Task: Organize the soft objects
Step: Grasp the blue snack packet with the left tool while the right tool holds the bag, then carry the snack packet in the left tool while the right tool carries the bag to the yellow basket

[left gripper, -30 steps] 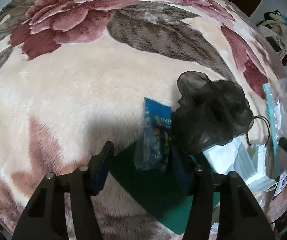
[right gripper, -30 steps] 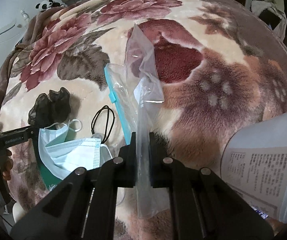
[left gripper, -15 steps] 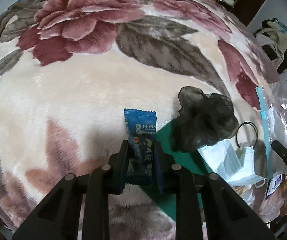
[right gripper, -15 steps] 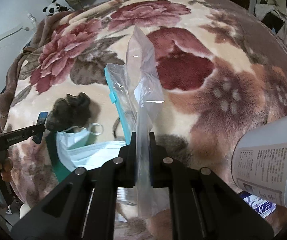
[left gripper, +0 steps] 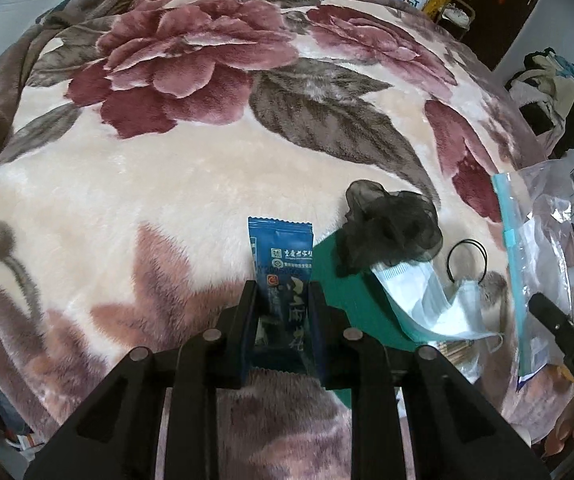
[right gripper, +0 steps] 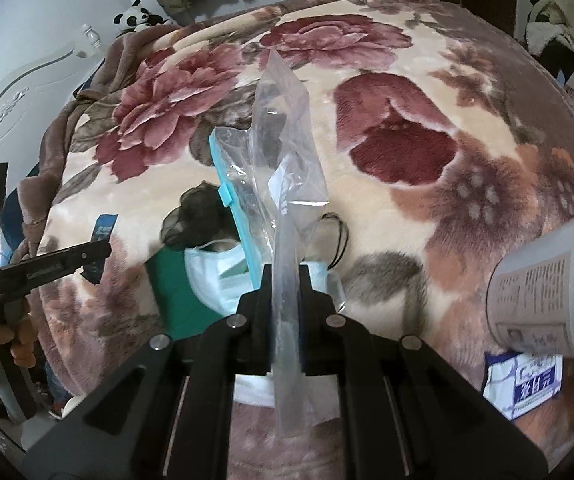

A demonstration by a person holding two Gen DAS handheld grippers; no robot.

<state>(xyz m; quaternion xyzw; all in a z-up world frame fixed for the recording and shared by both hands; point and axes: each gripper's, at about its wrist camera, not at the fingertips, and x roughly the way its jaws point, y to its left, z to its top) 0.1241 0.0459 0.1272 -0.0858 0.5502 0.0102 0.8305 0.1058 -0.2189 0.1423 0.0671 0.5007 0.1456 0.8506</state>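
One blue sachet (left gripper: 283,258) clamped in left tool (left gripper: 281,292), one zip bag (right gripper: 287,200) (apparently empty) pinched in right tool (right gripper: 285,280).

Left wrist view close above the bed, facing 12 o'clock, right wrist view likewise, both sharing the black scrunchie (left gripper: 391,232) (right gripper: 195,220) and face mask (left gripper: 427,300) (right gripper: 215,276)

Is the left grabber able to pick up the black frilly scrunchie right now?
Probably not yet: the left gripper is shut on the blue foil packet, so its jaws are full, though the black frilly scrunchie lies uncovered nearby.
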